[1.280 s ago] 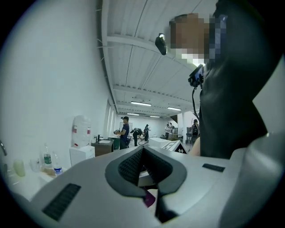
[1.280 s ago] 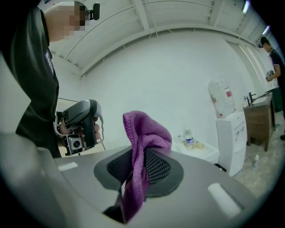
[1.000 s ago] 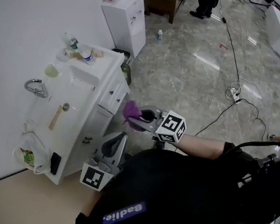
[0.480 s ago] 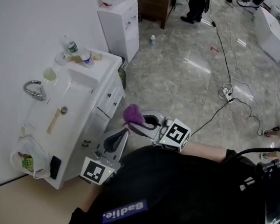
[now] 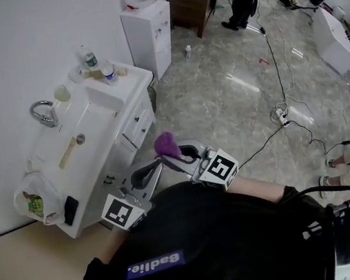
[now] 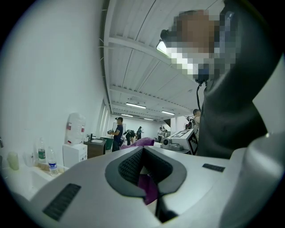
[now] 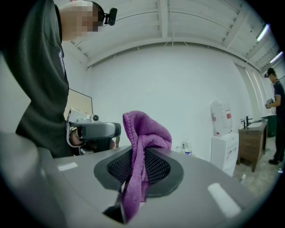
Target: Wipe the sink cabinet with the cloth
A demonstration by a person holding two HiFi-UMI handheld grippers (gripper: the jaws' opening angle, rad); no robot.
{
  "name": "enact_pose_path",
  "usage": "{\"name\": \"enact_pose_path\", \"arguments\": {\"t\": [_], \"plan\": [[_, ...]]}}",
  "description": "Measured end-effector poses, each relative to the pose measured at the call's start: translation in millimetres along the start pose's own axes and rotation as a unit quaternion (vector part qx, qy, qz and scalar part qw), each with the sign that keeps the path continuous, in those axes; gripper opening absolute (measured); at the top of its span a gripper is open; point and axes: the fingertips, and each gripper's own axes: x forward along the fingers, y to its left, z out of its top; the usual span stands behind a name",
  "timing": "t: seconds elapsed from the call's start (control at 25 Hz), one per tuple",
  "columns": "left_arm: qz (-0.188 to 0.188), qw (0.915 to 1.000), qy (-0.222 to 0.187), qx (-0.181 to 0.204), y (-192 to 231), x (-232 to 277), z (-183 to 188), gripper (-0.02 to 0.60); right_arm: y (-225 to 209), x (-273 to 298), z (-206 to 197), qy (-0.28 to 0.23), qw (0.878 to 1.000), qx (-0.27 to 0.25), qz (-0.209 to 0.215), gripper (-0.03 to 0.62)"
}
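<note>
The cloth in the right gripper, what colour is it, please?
The fuzzy cloth is purple; best in right gripper view.

Right gripper [image 7: 139, 165] clamps the cloth [image 7: 145, 132] beside the left gripper [image 6: 143, 161], whose jaws seem closed.

bright, even light falls from ceiling strip lamps [image 6: 134, 105]; the far floor [image 5: 244, 82] throws white glare. both gripper views bend hard toward dark round edges, the cloth [image 7: 144, 133] sharp.

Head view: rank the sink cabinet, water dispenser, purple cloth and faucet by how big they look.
1. sink cabinet
2. water dispenser, though it stands farther away
3. purple cloth and faucet look alike; cloth is nearer, so unranked.
</note>
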Motion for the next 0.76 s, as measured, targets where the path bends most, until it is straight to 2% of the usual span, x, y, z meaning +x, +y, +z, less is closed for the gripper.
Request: {"name": "enact_pose_path", "arguments": {"t": [0.32, 0.76], "plan": [[-0.01, 0.9999, 0.0, 0.005, -5.5, -2.3, 0.3, 0.0, 2.2, -1.6, -1.1, 0.006, 1.0, -0.005, -0.006, 0.057], [-0.003, 0.9999, -0.001, 0.01, -9.6, -5.6, -1.4, 0.0, 7.4, -2.6, -3.6, 0.005, 1.0, 0.002, -0.002, 0.057]]}}
